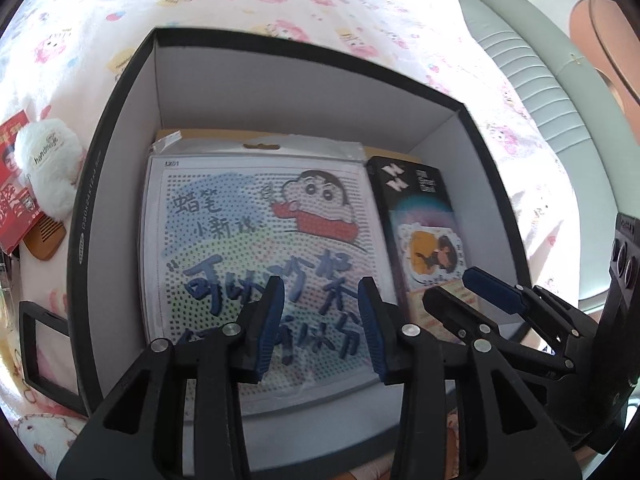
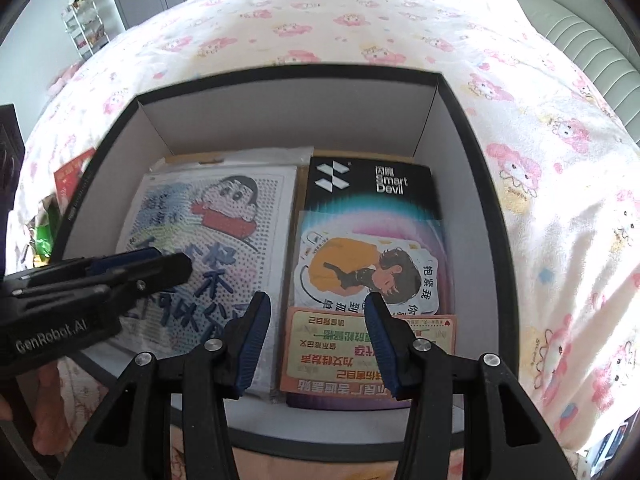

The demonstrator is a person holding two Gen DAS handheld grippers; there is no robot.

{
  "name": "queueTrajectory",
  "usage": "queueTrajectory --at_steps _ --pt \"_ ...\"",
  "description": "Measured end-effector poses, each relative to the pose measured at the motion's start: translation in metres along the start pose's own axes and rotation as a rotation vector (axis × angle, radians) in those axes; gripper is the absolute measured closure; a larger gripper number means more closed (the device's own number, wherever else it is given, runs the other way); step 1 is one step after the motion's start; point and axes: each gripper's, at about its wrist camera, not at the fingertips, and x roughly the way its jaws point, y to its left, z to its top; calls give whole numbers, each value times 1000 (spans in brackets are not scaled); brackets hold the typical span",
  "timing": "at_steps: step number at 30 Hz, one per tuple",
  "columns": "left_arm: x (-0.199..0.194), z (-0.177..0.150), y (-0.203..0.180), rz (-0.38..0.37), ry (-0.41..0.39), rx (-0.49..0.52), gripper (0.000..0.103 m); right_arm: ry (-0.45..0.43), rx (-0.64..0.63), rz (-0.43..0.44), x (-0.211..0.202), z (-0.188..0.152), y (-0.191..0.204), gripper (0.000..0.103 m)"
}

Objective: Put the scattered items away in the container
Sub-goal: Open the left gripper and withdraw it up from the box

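Both sets of jaws stand partly open and hold nothing — your left gripper [image 1: 322,320] hovers over the white bagged peg-board sheet with a cartoon boy [image 1: 256,256], and your right gripper [image 2: 316,340] hovers over the orange-and-white sticker card [image 2: 368,336]. Both items lie flat inside the black cardboard box with white inner walls [image 1: 120,128], side by side; the card rests on a black "Smart Devil" carton [image 2: 368,184].

Items remain outside the box: a white fluffy pouch tagged "handmade" [image 1: 50,160], a red printed packet [image 1: 14,200] and a brown wooden comb [image 1: 44,240] lie on the pink cartoon-print bedsheet [image 1: 280,0] beside the box's left wall.

Risks from here:
- Your grippers hang close together — a careless sideways move could knock them against each other.
- Withdrawing low may catch the box rim and shift the box on the soft sheet.
- The fluffy pouch may compress and slip from a shallow pinch.
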Motion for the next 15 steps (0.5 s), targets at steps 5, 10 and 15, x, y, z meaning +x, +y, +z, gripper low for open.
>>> queueTrajectory --at_steps 5,10,15 --pt "-16 0 -20 -36 -51 41 64 -69 -10 16 -33 8 0 58" --pt "-53 -8 -42 -91 -108 73 63 -149 21 15 -68 9 -4 58" --pt "-85 -24 -68 -109 -154 117 59 -212 57 58 -96 1 -2 58"
